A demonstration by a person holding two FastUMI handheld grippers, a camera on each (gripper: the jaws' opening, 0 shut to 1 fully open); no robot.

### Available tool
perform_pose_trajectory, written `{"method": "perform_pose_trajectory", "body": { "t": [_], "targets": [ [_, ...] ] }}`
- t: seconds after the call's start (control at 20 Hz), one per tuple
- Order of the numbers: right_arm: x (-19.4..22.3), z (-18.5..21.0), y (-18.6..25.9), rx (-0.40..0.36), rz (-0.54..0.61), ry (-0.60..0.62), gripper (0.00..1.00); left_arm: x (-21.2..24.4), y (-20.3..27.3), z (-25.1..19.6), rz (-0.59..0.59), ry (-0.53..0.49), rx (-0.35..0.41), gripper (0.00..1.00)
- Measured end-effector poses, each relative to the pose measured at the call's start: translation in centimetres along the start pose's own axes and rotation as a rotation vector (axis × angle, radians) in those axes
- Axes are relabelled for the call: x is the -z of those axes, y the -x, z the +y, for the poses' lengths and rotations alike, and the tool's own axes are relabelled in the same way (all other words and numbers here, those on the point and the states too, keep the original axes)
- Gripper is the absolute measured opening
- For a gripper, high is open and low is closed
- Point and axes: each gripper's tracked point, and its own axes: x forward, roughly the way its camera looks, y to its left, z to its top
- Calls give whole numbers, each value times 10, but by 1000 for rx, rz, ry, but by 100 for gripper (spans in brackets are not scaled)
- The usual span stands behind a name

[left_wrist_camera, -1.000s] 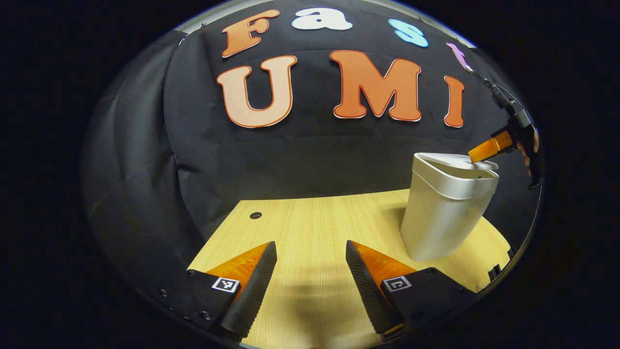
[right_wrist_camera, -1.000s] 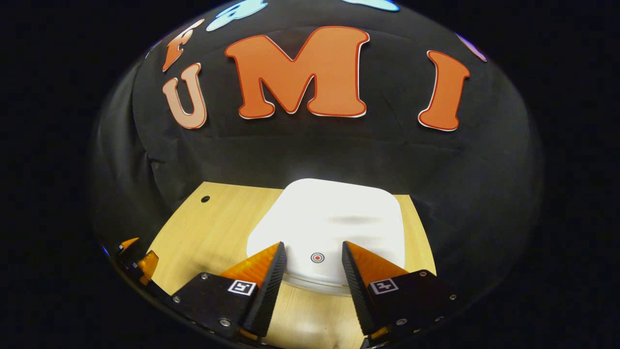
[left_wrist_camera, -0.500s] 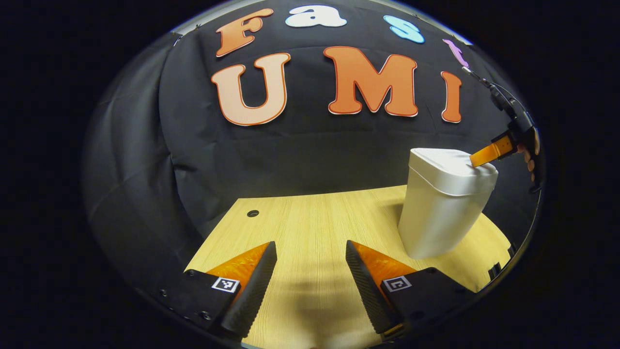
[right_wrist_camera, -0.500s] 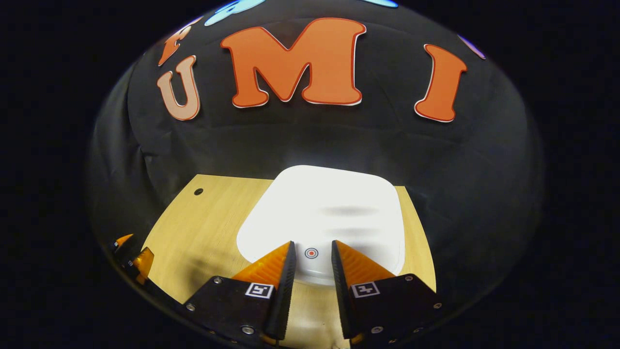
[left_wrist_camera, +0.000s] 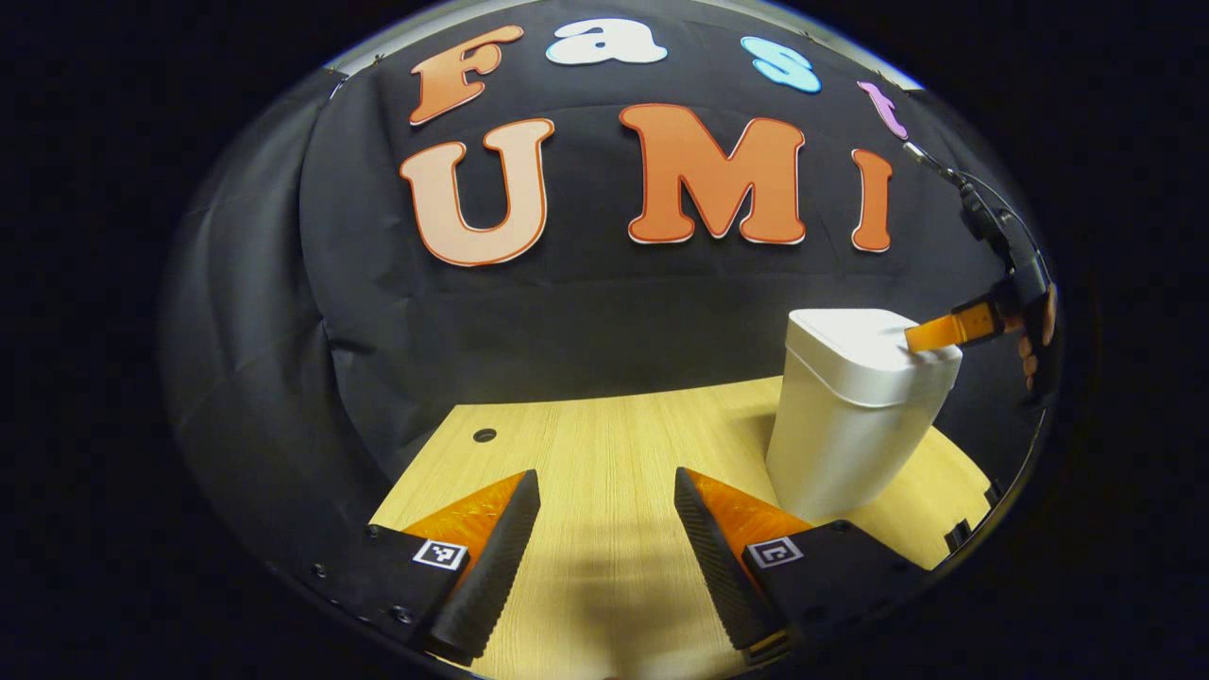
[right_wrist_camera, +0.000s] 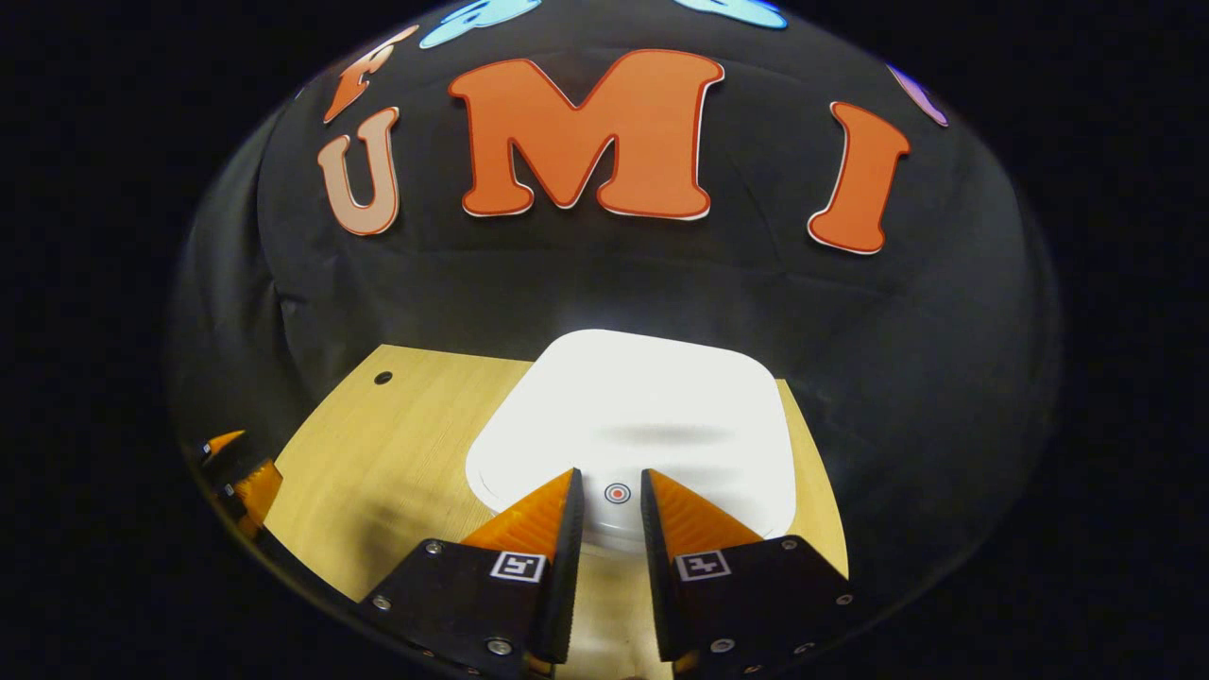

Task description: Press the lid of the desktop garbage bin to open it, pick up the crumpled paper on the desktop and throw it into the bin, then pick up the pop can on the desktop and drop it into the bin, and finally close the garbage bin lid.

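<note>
White bin (left_wrist_camera: 850,416) lid (right_wrist_camera: 642,416) sits flat under narrowed, empty right tongs (right_wrist_camera: 609,482); left tongs (left_wrist_camera: 604,491) gape wide; off-centre pressing could tip it.

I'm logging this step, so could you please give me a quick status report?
Left gripper open, idle above wooden desk. Right gripper narrowed, empty, at white plastic bin's lid. Lid down. Nothing obstructing.

Markings, no readable words

A red ring-and-dot target mark (right_wrist_camera: 617,492) sits on the bin lid (right_wrist_camera: 652,406) near its front edge. Square black-and-white coded tags (right_wrist_camera: 515,566) sit on the gripper bodies; no text legible.
</note>
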Motion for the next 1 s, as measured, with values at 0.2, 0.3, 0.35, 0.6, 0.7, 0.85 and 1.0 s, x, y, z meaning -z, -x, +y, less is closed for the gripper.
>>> {"method": "perform_pose_trajectory", "body": {
  "t": [0.2,0.3,0.35,0.6,0.7,0.85,1.0],
  "targets": [
    [0,4,2,-5,-2,-28,62,-24,6,5,-45,-5,-1,92],
    [0,2,3,13,-12,-47,70,-37,9,12,-75,-12,-13,94],
    [1,2,4,19,-18,-53,72,-43,11,16,-89,-11,-20,90],
    [-12,15,15,8,-106,-68,87,-78,24,34,-178,34,-36,90],
    [-22,20,20,14,-157,-54,89,-90,26,41,-214,33,-38,90],
    [-35,23,30,62,-230,2,89,-102,23,45,-247,13,-38,92],
    [-49,37,43,66,-311,52,89,-115,28,43,-294,-9,-36,91]
  ]
}}
